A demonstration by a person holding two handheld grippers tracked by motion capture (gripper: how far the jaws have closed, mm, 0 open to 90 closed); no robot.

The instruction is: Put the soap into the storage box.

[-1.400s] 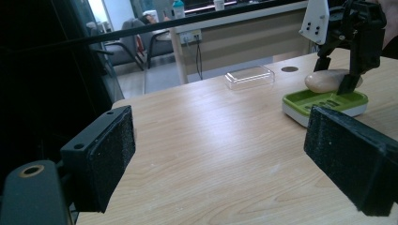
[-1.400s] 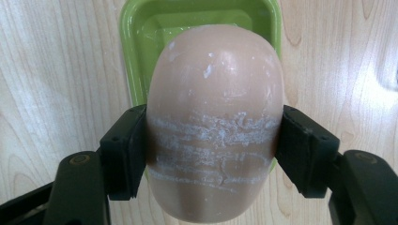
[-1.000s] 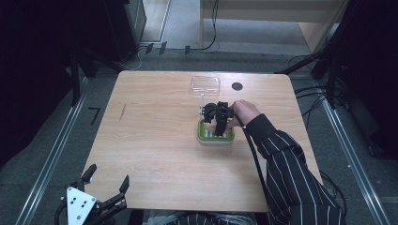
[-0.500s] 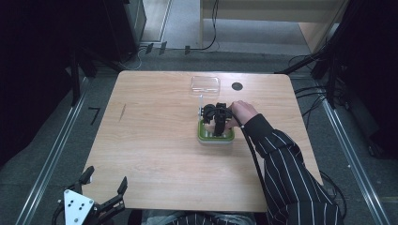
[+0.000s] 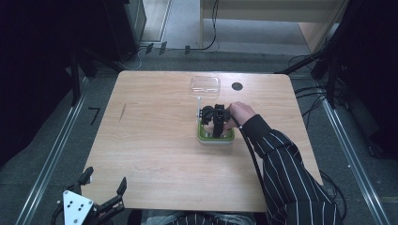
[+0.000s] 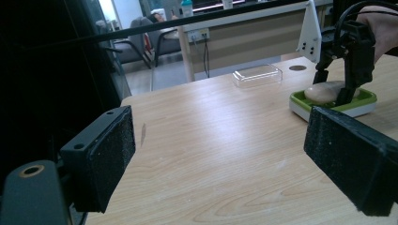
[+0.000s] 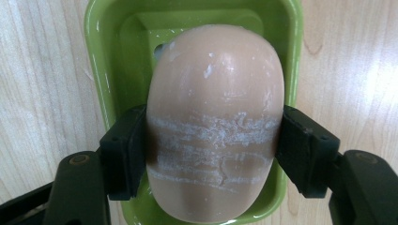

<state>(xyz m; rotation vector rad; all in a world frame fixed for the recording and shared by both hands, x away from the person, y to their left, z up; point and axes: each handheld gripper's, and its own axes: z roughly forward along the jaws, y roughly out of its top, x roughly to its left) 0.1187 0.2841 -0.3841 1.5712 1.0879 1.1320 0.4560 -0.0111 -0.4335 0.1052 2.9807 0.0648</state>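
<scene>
Right gripper now lowered from hovering and clamped on soap bar in green dish near tabletop's far right edge, ready for lifting out; left gripper idle, unclenched.

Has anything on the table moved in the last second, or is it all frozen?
Almost nothing changed. The right gripper stays clamped on the soap in the green dish; only the hand shifted very slightly. The left gripper still waits open off the table's near left corner, and the clear lid lies where it was.
</scene>
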